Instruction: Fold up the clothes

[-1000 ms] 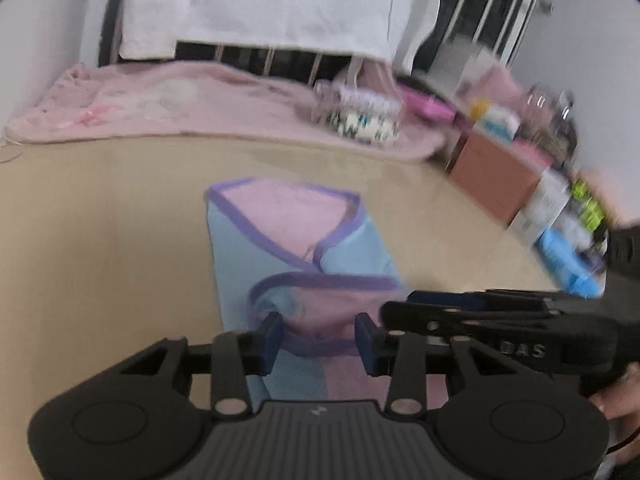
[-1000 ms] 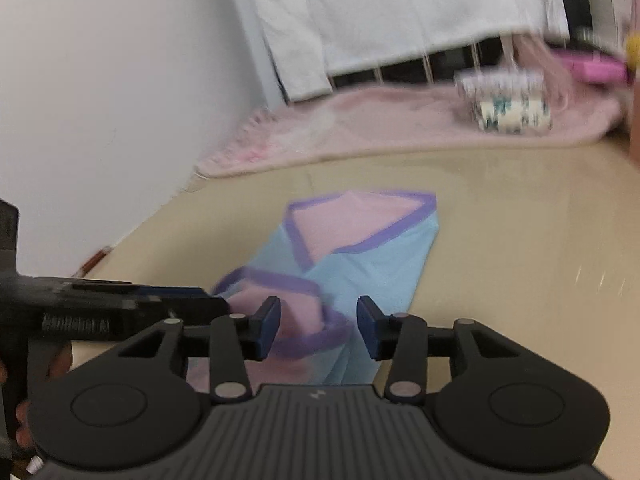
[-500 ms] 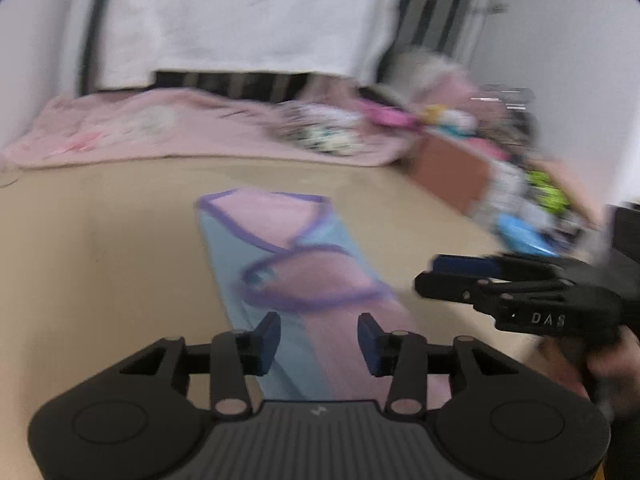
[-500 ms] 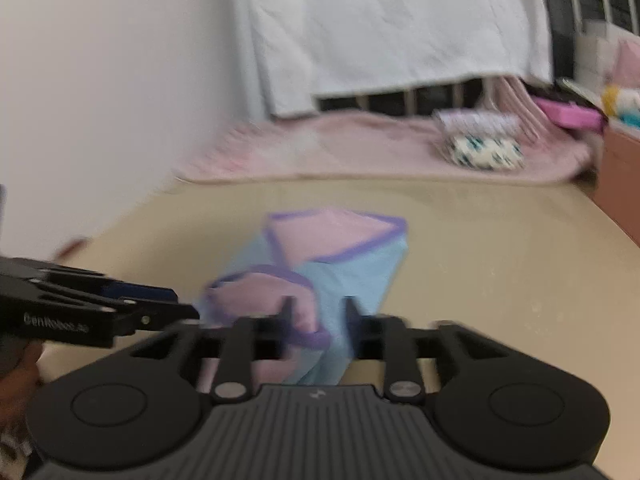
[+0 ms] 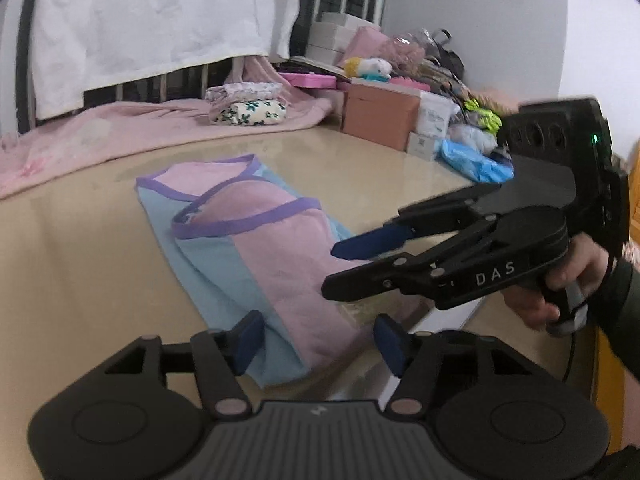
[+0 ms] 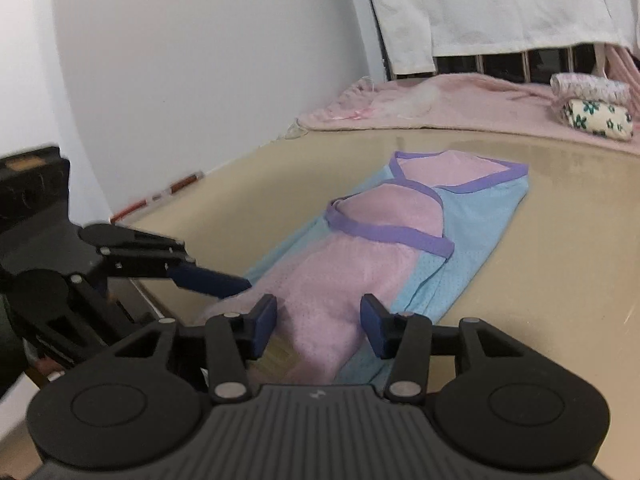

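Both claws, left claw (image 5: pixel 318 338) and right claw (image 6: pixel 318 320), gape empty over the garment (image 5: pixel 256 248) lying lengthwise on the bench (image 5: pixel 80 280). Light, limp mesh; pinch its six-o'clock hem corners.

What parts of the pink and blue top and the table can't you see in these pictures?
- Near end of the pink and blue top: hidden behind the left gripper in the left wrist view, and behind the right gripper in the right wrist view.
- Its underside: turned down against the table.
- Yellowish thing at the top's near end: too small and half hidden to name.
- Folded floral cloths: too far to identify.
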`<state>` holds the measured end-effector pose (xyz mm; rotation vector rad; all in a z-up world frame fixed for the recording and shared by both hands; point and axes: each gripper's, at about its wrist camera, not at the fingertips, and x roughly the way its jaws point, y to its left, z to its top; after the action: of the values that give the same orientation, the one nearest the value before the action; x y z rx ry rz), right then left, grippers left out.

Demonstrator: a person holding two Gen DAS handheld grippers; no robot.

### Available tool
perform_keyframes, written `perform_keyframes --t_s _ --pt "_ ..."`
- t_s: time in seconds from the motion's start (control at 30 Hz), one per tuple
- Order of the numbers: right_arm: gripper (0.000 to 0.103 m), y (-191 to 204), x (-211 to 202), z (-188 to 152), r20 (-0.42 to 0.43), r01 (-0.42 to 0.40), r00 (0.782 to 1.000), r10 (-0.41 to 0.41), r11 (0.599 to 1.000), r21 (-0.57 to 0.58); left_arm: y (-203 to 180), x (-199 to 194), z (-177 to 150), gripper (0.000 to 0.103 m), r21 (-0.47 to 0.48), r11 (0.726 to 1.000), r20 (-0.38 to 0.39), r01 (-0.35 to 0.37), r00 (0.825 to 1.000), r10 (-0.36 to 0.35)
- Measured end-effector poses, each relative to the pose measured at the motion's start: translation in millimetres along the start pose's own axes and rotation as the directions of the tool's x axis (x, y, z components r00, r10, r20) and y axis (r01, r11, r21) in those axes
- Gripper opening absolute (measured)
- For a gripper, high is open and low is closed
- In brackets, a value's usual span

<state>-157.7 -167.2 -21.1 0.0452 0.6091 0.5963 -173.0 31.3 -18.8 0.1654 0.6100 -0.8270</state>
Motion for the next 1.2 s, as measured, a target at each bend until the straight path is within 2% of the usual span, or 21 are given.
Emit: perform_keyframes --t_s 0.1,0.13,0.17,0.2,0.23,0.27,0.37,0.43,0.53,0.57,0.6,0.63,0.7,0.73,0.8,0.87,0.97,1.1,1.13,1.2 --pt "0.053 3 -9 0 0.003 -0.021 1.000 0.021 0.999 -0.027 -10 -6 -3 0.064 0.055 0.998 -0.027 0.013 1.000 -0.011" --pt "0.060 4 -17 0 0.025 -0.036 0.999 0.037 0.998 -0.057 -12 -10 -4 0.064 0.074 0.997 -0.035 0.024 0.999 -0.021" --pt "0.072 7 -27 0 0.054 -0.052 0.997 0.058 0.993 -0.102 -14 -14 -5 0.064 0.092 0.995 -0.044 0.034 0.999 -0.030" --pt "0.079 12 -34 0 0.064 -0.068 0.995 0.080 0.984 -0.167 -14 -19 -7 0.064 0.109 0.993 -0.045 0.040 0.998 -0.035" --pt "0.089 16 -38 1 0.063 -0.084 0.993 0.102 0.967 -0.242 -15 -23 -6 0.064 0.123 0.991 -0.046 0.046 0.998 -0.040" --pt "0.092 21 -43 1 0.060 -0.098 0.991 0.123 0.944 -0.316 -12 -27 -6 0.064 0.124 0.991 -0.048 0.060 0.997 -0.054" --pt "0.092 37 -36 -1 -0.024 -0.146 0.987 0.159 0.827 -0.543 -2 -34 -3 0.064 0.089 0.990 -0.055 0.110 0.993 -0.106" --pt "0.089 41 -20 -1 -0.064 -0.152 0.988 0.143 0.771 -0.618 -4 -39 -2 0.064 0.096 0.989 -0.028 0.111 0.994 -0.109" --pt "0.081 39 -2 -1 -0.128 -0.165 0.986 0.107 0.738 -0.654 -10 -45 -3 0.067 0.124 0.990 0.010 0.070 0.997 -0.072" --pt "0.069 37 2 0 -0.146 -0.170 0.985 0.096 0.732 -0.660 -13 -43 -2 0.067 0.127 0.991 0.004 0.039 0.999 -0.040" --pt "0.066 35 6 0 -0.164 -0.174 0.983 0.085 0.725 -0.666 -15 -41 -3 0.067 0.128 0.992 0.005 0.020 1.000 -0.021" --pt "0.057 33 10 0 -0.182 -0.179 0.981 0.073 0.718 -0.672 -17 -39 -3 0.067 0.129 0.992 0.005 0.002 1.000 -0.003" --pt "0.049 22 9 12 -0.222 -0.223 0.969 0.112 0.784 -0.579 -21 -42 -4 0.067 0.161 0.987 0.050 -0.003 0.999 -0.005" --pt "0.033 15 7 19 -0.242 -0.251 0.960 0.141 0.819 -0.516 -24 -44 -4 0.067 0.181 0.983 0.083 -0.007 0.997 -0.008" --pt "0.018 4 1 29 -0.280 -0.315 0.937 0.208 0.850 -0.423 -28 -50 -2 0.067 0.209 0.977 0.178 -0.038 0.984 0.000" --pt "0.017 -2 -6 32 -0.297 -0.383 0.912 0.284 0.848 -0.365 -31 -51 2 0.067 0.237 0.972 0.203 -0.007 0.978 -0.043" --pt "0.017 -8 -18 34 -0.299 -0.466 0.873 0.385 0.838 -0.284 -38 -48 4 0.067 0.294 0.955 0.199 0.037 0.975 -0.099" --pt "0.017 -13 -37 31 -0.309 -0.546 0.824 0.475 0.811 -0.211 -46 -46 -1 0.069 0.392 0.917 0.181 0.076 0.971 -0.158" --pt "0.017 -17 -39 33 -0.307 -0.555 0.818 0.487 0.808 -0.197 -48 -44 -1 0.069 0.414 0.906 0.165 0.089 0.972 -0.170" --pt "0.017 -18 -43 35 -0.293 -0.555 0.820 0.492 0.809 -0.194 -51 -38 -2 0.068 0.455 0.884 0.124 0.106 0.976 -0.181"
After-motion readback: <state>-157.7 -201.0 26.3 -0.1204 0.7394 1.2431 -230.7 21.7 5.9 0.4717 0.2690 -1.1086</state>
